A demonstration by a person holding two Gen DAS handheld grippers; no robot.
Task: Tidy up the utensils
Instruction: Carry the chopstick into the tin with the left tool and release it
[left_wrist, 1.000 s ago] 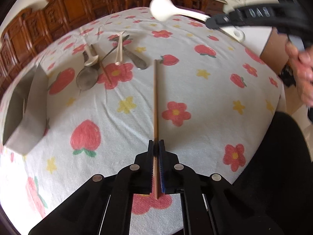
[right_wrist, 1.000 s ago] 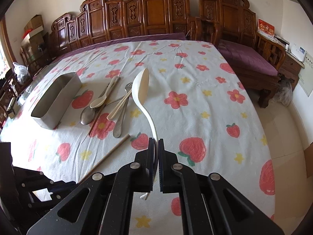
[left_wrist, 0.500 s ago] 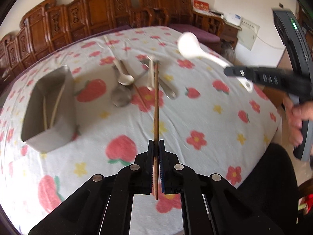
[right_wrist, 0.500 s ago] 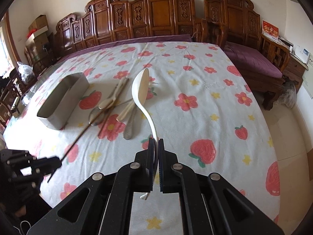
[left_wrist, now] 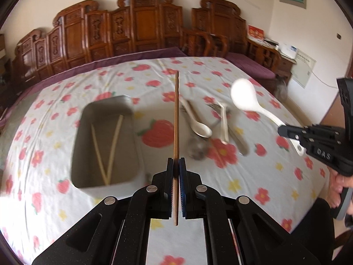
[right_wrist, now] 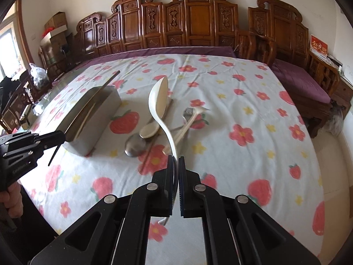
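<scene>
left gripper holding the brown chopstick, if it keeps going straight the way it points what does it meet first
Probably the floral tablecloth, between the grey metal tray and the cream ceramic spoon; the left gripper seems raised, so depth is unclear.

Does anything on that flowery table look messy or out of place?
Yes. Beside the grey box, several spoons and a fork lie crossed over one another in a loose pile instead of being sorted. Inside the box, two pale chopsticks lie splayed in a V. Nothing looks spilled or broken.

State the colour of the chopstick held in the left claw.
Reddish-brown wood; the chopstick shows best in the left wrist view, clamped in the left claw.
</scene>
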